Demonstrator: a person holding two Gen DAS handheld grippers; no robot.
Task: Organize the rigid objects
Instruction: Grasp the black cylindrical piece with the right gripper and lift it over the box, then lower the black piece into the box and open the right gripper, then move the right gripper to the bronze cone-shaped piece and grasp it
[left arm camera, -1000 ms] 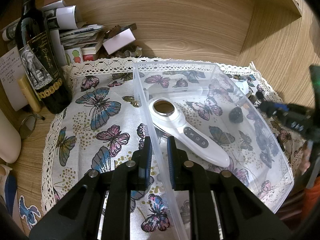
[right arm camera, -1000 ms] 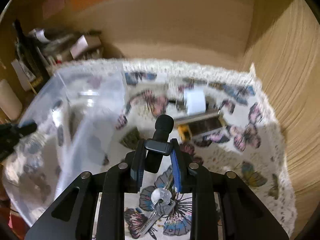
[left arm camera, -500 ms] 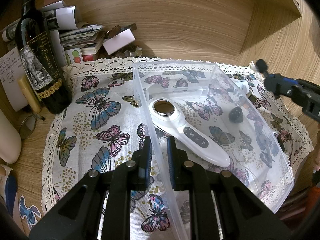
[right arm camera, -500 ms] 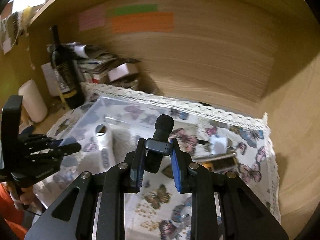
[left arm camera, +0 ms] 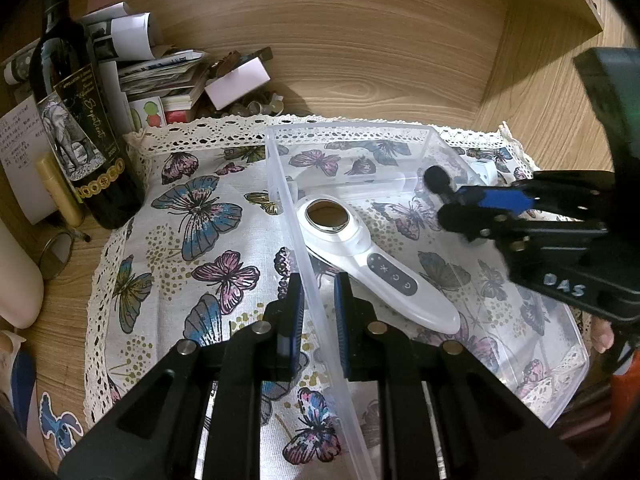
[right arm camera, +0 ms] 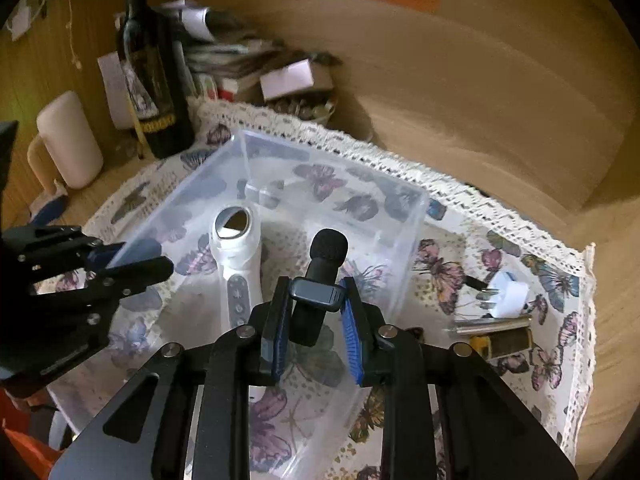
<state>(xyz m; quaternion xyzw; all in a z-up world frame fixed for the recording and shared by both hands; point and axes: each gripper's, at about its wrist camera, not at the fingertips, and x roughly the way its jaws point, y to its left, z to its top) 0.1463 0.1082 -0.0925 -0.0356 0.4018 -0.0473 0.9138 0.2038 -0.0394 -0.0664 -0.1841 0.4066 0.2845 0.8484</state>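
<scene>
A clear plastic bin (left arm camera: 420, 136) (right arm camera: 416, 216) sits on a butterfly-print cloth (left arm camera: 192, 248). A white handheld device (left arm camera: 372, 264) (right arm camera: 240, 260) lies inside it. My left gripper (left arm camera: 318, 300) is shut on the bin's left wall, also seen in the right wrist view (right arm camera: 128, 264). My right gripper (right arm camera: 314, 312) is shut on a small black microphone (right arm camera: 324, 264) with a foam head and holds it above the bin's inside. It also shows in the left wrist view (left arm camera: 492, 208), with the microphone's head (left arm camera: 436, 178) over the bin's far right part.
A white plug (right arm camera: 508, 292), a metal bar (right arm camera: 492, 324) and a yellow-edged block (right arm camera: 504, 342) lie on the cloth right of the bin. A wine bottle (left arm camera: 80, 120), a paper stack (left arm camera: 160, 76) and a pale cylinder (right arm camera: 68, 144) stand at the left. Wooden walls close the back and right.
My right gripper has carried the microphone from the cloth right of the bin to above the bin's inside. My left gripper has stayed clamped on the bin wall.
</scene>
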